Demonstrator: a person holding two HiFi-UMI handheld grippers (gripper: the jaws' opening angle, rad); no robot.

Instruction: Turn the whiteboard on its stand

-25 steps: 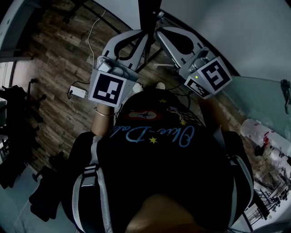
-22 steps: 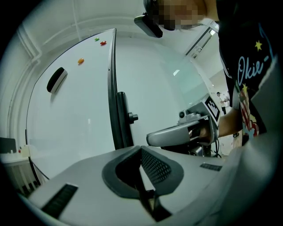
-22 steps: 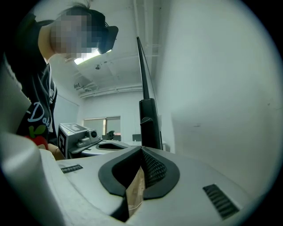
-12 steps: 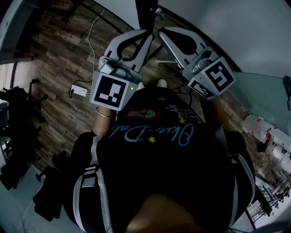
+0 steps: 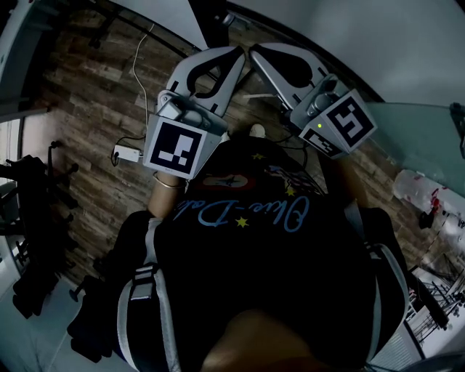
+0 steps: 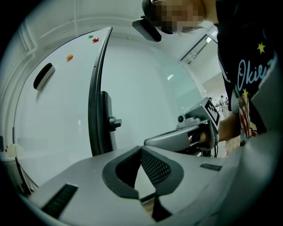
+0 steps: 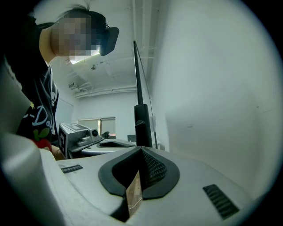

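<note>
Head view first: our left gripper (image 5: 234, 57) and right gripper (image 5: 256, 51) point away from us side by side, tips close to each other, right by the dark upright of the stand (image 5: 212, 16). Left gripper view shows its jaws pinched together at the tips with nothing between them; the whiteboard (image 6: 57, 114) stands just ahead and to that gripper's left, with an eraser (image 6: 43, 76) and a few small magnets (image 6: 69, 56) up high on its face. Right gripper view, same deal: jaws narrow and empty, the board's thin edge dead ahead past the tips; we can't tell whether either gripper touches it.
</note>
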